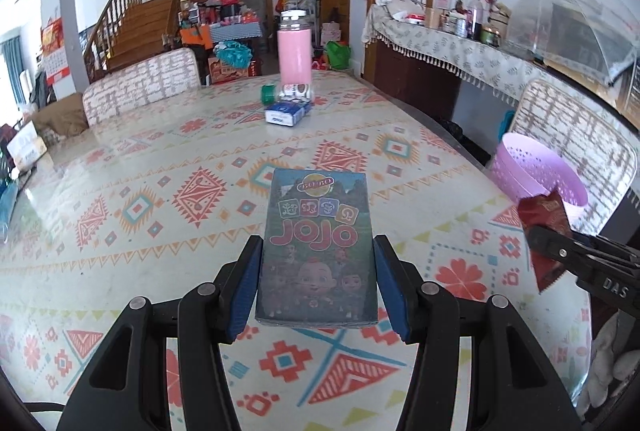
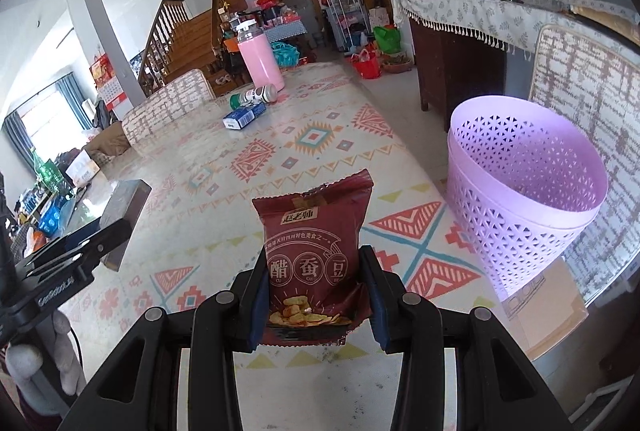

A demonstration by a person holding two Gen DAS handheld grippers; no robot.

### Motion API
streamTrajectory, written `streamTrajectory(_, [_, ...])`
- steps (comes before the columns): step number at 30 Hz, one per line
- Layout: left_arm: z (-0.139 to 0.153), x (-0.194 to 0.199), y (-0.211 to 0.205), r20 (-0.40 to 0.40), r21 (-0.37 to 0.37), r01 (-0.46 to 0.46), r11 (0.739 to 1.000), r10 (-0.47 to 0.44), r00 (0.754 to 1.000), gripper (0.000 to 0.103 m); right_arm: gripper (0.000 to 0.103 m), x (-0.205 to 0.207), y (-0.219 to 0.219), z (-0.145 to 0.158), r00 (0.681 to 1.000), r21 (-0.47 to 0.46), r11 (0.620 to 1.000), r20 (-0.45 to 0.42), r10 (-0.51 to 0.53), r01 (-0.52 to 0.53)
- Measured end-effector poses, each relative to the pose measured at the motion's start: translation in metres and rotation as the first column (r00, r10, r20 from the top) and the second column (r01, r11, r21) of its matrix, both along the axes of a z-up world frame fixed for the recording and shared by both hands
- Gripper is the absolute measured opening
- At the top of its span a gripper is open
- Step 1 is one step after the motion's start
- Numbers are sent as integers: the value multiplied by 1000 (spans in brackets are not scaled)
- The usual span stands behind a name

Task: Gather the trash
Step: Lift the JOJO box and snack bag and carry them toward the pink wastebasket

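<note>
Left claw [image 1: 316,271] pinches a JOJO box [image 1: 318,243]; right claw [image 2: 316,283] pinches a red snack packet [image 2: 314,251], lilac basket [image 2: 524,199] at its two o'clock.

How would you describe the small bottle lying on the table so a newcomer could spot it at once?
Start at the long table with the patterned cloth and look to its far end, where a tall pink flask stands. At its foot lies the small bottle: tipped on its side, white-labelled, green-capped, behind a blue-and-white box.
</note>
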State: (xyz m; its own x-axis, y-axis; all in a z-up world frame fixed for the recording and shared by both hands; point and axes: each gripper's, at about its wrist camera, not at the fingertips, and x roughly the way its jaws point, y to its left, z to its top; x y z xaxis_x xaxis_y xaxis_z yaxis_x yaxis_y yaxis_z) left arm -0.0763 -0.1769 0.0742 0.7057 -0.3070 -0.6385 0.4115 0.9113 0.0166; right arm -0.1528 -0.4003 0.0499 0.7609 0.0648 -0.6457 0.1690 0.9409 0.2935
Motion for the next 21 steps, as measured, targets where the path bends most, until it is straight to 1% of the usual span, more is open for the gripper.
streamTrajectory(9, [-2, -3, -29, -3, 44, 32, 999, -32, 999, 54, 44, -5, -20, -3, 1000, 31, 999, 14, -21, 20])
streamTrajectory(21, [-6, -3, -68, -17, 87, 75, 993, -74, 997, 54, 44, -16, -51, -5, 998, 38, 998, 21, -60, 59])
